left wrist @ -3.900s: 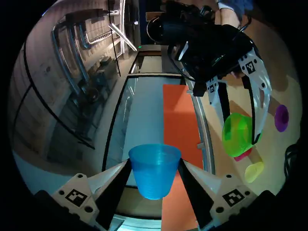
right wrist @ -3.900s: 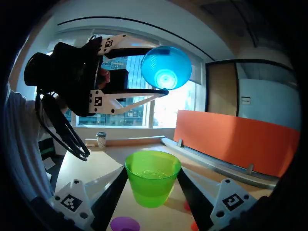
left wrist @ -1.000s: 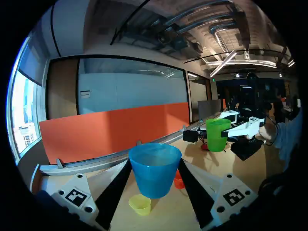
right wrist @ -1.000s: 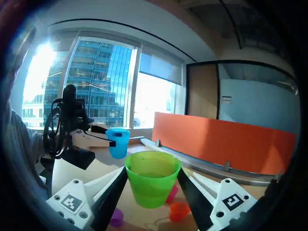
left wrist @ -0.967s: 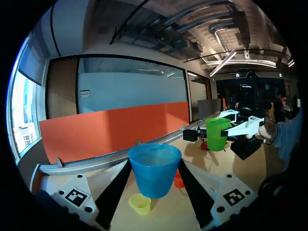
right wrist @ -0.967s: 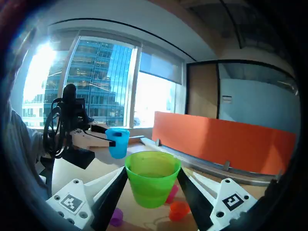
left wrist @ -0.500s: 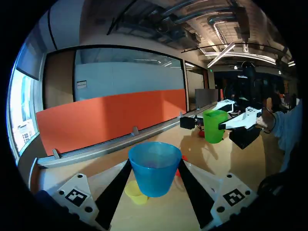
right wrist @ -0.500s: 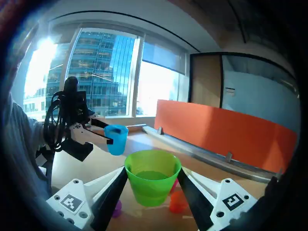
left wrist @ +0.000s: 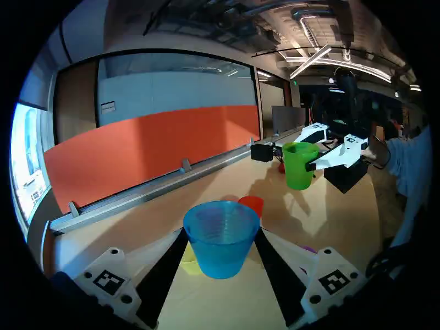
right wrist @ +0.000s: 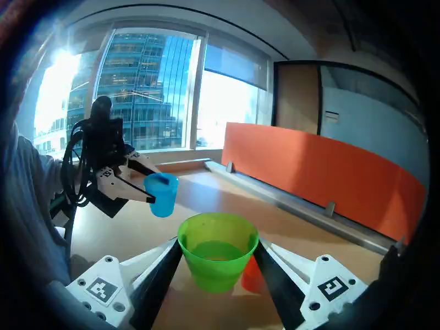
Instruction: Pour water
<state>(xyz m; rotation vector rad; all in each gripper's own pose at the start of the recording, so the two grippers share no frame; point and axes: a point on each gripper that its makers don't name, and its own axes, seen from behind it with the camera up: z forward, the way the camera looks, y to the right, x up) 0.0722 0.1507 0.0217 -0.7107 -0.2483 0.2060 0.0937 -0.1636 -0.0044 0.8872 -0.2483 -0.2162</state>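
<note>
Blue cup (left wrist: 221,245) upright, clamped in left gripper (left wrist: 221,234); green cup (right wrist: 218,261) upright, clamped in right gripper (right wrist: 218,243).

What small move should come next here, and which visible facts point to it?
Probably lower the blue cup onto the table. It sits upright in the left gripper and looks empty. The green cup, upright in the right gripper and held well apart from it, seems to hold liquid, so the pouring looks finished.

L gripper (left wrist: 221,234): level, both fingers clamped on blue cup (left wrist: 221,247). R gripper (right wrist: 218,242): same pose, clamped on green cup (right wrist: 218,258). Grippers well apart.
</note>
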